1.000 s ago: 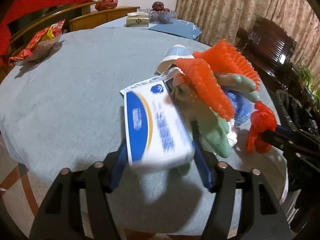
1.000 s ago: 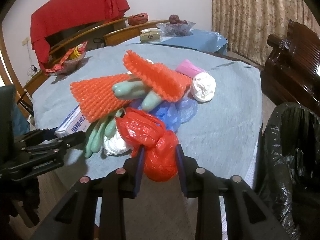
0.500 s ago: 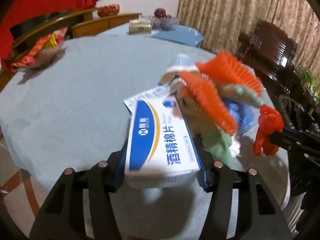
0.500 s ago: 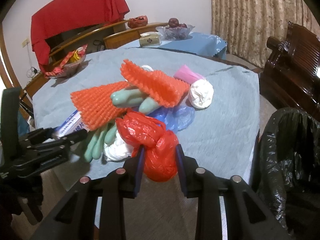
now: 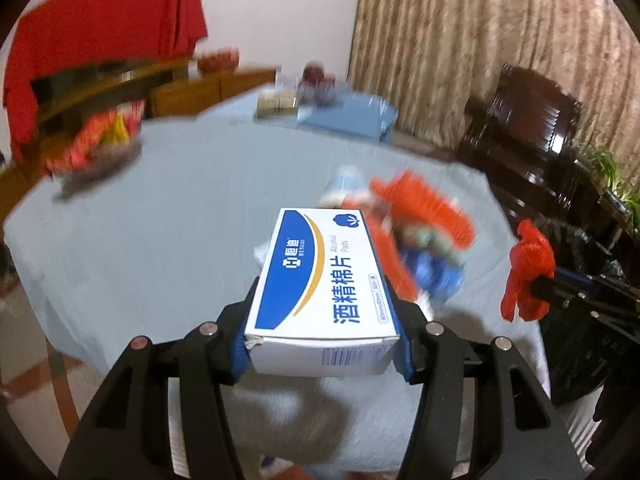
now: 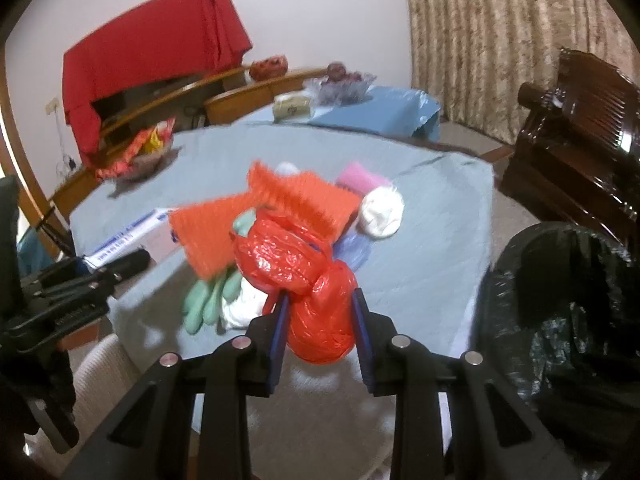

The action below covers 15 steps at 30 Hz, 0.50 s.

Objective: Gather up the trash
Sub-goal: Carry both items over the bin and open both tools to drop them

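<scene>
My left gripper (image 5: 322, 344) is shut on a white and blue alcohol pads box (image 5: 324, 280), held above the grey-blue round table (image 5: 180, 220). My right gripper (image 6: 318, 324) is shut on a knotted red plastic bag (image 6: 308, 280), lifted over the table's near edge; the bag also shows in the left wrist view (image 5: 528, 272). A trash pile lies on the table: orange foam nets (image 6: 256, 208), green rubber gloves (image 6: 208, 300), a blue plastic bag (image 6: 352, 248), a white wad (image 6: 380, 212) and a pink item (image 6: 358, 178). The black bin bag (image 6: 568, 300) stands at the right.
A snack bowl (image 6: 136, 156) sits at the table's far left. A blue-covered side table (image 6: 376, 108) with a fruit bowl and a box stands behind. A dark wooden chair (image 6: 580, 132) is at the right. Red cloth hangs on the back wall.
My left gripper has lifted the box up off the table and away from the pile. My right gripper has raised the red bag slightly and drawn back toward the table's edge.
</scene>
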{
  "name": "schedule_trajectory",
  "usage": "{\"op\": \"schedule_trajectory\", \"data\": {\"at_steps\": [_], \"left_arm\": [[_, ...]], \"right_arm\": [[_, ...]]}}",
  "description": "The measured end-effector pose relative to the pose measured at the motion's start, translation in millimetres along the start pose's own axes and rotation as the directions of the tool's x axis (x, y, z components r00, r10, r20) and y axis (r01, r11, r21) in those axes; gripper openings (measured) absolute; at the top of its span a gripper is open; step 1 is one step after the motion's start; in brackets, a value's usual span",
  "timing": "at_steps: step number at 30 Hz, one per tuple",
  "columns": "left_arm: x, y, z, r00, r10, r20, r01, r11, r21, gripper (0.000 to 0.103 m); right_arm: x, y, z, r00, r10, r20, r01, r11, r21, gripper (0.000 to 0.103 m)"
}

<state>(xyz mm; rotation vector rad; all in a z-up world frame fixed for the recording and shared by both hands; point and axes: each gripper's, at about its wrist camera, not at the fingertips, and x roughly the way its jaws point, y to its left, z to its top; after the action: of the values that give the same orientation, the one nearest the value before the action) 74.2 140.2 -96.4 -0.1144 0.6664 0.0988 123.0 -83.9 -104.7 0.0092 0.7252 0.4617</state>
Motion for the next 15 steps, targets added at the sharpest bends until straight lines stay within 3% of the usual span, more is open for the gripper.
{"op": "schedule_trajectory", "data": {"at_steps": [4, 7, 15], "left_arm": [[-28, -23, 18, 0.995, -0.045, 0.084, 0.043, 0.999, 0.025, 0.053], [-39, -54, 29, 0.986, -0.119, 0.114, 0.111, 0.991, 0.075, 0.053], [-24, -151, 33, 0.95, -0.309, 0.055, 0.294, 0.937, 0.189, 0.053]], "right_arm": [[-30, -12, 11, 0.997, -0.023, 0.074, 0.022, 1.0, 0.016, 0.03], [-51, -26, 16, 0.992, -0.051, 0.117, 0.047, 0.998, 0.039, 0.03], [-96, -91, 8, 0.964, -0.215, 0.158, 0.194, 0.971, 0.136, 0.03]]}}
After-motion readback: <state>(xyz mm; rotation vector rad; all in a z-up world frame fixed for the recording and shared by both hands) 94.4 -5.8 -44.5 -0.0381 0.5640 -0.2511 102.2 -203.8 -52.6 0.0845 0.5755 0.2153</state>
